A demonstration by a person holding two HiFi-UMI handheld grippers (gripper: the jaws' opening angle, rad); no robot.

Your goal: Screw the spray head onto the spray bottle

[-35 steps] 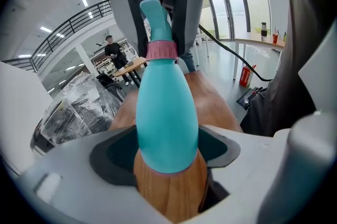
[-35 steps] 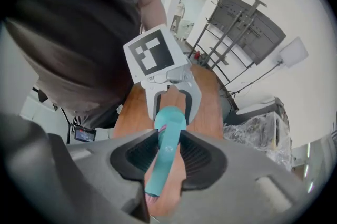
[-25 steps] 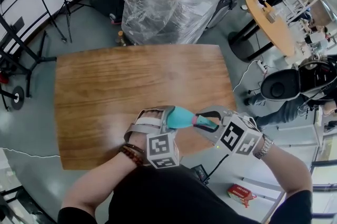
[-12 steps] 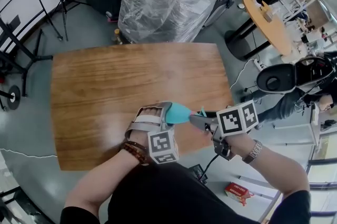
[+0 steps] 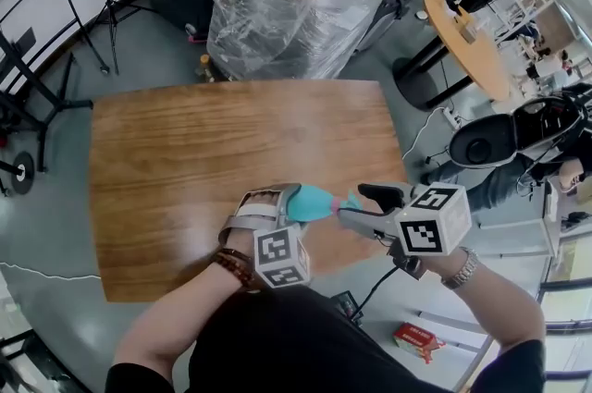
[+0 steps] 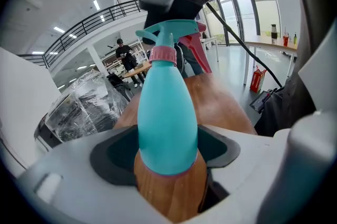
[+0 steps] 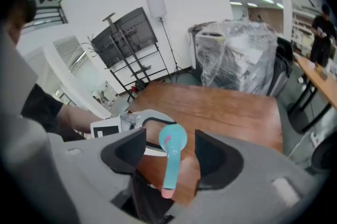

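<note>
Seating the spray head (image 7: 171,157)

Left gripper (image 6: 168,159) clamps the spray bottle (image 6: 167,117) by its teal body, between its jaws. Right gripper (image 5: 370,204) has just been opening its jaws; the spray head stands between them, unpressed. Light, hard, slippery plastic, I judge: grip the pink collar (image 6: 163,54).

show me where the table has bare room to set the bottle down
The table is bare wood almost throughout: the whole left half and the far strip toward the plastic-wrapped equipment. It is crowded only at the near right edge, around the spray bottle.
</note>
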